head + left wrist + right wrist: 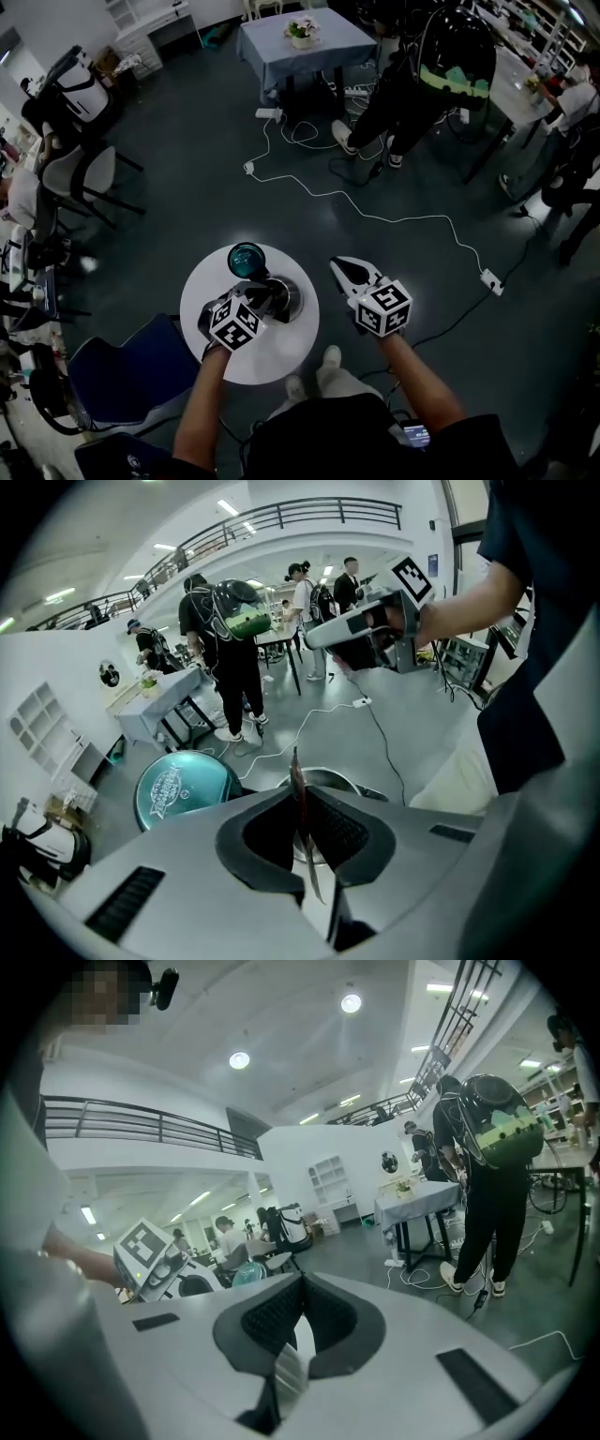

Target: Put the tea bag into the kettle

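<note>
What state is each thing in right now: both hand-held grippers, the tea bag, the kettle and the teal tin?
Left hand-held gripper: shut on the tea bag, above the kettle.
Tea bag: pinched edge-on, not yet in.
Kettle: upright, lid off, mouth open.
Teal tin: upright, lid on.
Right hand-held gripper: shut on a pale strip.

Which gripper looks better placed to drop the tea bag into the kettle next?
Left. The left gripper is shut on the thin tea bag and sits over the kettle's open mouth on the table. The right gripper is off beyond the table edge, shut on a pale strip.
</note>
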Motion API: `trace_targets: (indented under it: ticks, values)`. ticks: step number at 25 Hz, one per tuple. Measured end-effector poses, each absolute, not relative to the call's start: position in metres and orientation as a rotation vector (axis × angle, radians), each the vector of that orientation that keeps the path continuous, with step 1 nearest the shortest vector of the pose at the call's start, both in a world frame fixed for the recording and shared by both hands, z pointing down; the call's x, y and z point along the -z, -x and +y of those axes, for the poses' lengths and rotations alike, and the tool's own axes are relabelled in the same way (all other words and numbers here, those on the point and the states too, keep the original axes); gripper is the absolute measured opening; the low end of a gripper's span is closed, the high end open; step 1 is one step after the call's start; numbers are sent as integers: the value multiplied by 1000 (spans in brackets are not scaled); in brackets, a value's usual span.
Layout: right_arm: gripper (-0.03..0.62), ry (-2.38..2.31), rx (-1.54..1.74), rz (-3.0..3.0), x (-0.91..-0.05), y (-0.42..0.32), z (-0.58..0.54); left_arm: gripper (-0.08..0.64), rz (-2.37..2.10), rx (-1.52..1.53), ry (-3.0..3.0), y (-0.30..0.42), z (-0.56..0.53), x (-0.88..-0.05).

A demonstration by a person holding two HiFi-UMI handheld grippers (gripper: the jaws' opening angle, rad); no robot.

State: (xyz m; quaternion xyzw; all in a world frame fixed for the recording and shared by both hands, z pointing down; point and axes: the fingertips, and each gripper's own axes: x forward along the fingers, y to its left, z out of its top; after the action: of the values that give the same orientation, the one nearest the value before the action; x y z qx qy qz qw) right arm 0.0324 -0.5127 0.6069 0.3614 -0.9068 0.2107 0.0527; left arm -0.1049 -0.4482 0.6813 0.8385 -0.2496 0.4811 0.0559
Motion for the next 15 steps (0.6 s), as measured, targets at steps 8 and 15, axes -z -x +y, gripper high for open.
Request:
trace_targets:
  ticks: [8, 15]
  values:
    - [15, -1088, -663, -2750, -617, -29, -519, 40, -696, -1541, -2524, 108, -453, -698]
    - [15, -1105, -688, -2728, -627, -39, -525, 40, -627, -1607, -2495, 99, -459, -713]
